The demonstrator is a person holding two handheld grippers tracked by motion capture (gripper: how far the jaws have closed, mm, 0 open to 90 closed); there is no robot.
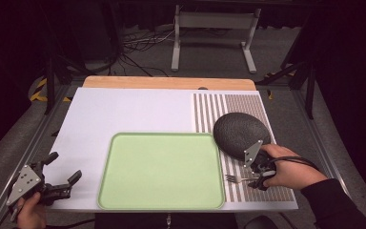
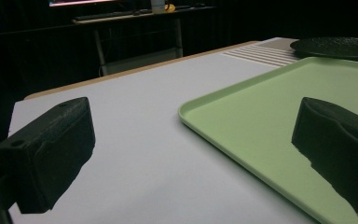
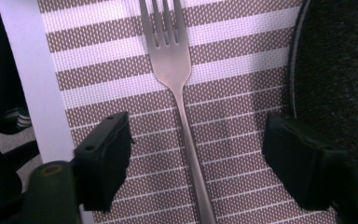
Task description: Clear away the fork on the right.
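While the left gripper (image 1: 62, 183) rests with jaws apart beside the green tray (image 1: 124, 200), the right gripper (image 3: 196, 158) hovers with jaws spread either side of the fork (image 3: 179, 93), which lies on the striped placemat (image 3: 242, 42) near the dark plate (image 1: 240, 133).

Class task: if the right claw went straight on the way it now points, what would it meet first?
Probably the silver metal fork: the right claw, open, straddles its handle on the brown-and-white striped placemat. Height above it is unclear.
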